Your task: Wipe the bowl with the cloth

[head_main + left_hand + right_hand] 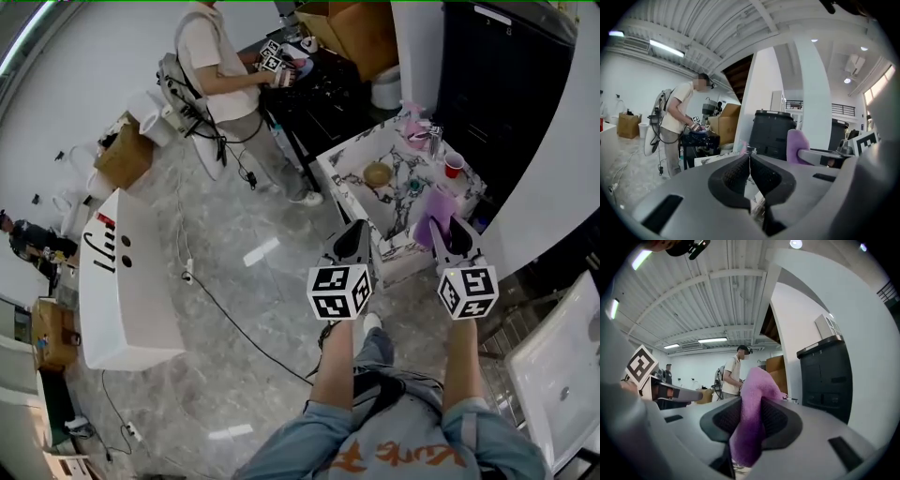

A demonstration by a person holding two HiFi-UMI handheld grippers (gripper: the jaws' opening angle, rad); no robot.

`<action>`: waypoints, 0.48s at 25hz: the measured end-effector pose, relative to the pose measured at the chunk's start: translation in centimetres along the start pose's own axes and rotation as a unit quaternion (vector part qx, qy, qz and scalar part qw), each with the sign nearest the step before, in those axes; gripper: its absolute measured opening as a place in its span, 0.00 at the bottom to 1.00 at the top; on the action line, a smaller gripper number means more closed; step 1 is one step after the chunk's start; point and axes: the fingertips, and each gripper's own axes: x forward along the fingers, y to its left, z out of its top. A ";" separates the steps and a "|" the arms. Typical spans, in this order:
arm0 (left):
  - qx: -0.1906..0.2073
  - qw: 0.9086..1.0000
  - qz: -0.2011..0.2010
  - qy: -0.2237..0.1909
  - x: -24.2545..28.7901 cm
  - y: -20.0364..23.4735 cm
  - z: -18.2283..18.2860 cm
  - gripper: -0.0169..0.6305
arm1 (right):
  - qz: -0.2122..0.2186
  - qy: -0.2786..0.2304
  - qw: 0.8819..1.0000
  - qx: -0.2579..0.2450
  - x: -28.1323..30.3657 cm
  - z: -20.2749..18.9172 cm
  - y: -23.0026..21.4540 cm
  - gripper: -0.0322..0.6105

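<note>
A small brown bowl (378, 173) sits on the marble-topped table (352, 157) ahead of me. My right gripper (446, 228) is shut on a purple cloth (433, 214), which bulges up between its pads in the right gripper view as the cloth (754, 408). My left gripper (356, 234) is shut with nothing between its jaws; its pads (740, 173) meet in the left gripper view. Both grippers hover short of the table's near edge, apart from the bowl. The purple cloth (797, 145) shows at the right of the left gripper view.
A red cup (454, 165), a pink item (411, 120) and a metal item (434, 139) stand on the table's far side. A person (225, 84) works at a dark bench (319, 84) behind. A white counter (127, 281) lies to the left; cables (225, 319) cross the floor.
</note>
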 end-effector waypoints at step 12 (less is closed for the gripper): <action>-0.030 0.999 0.024 0.030 10.9 11.6 0.3 0.06 | 0.020 0.030 0.999 0.006 14.7 -1.9 0.2 0.25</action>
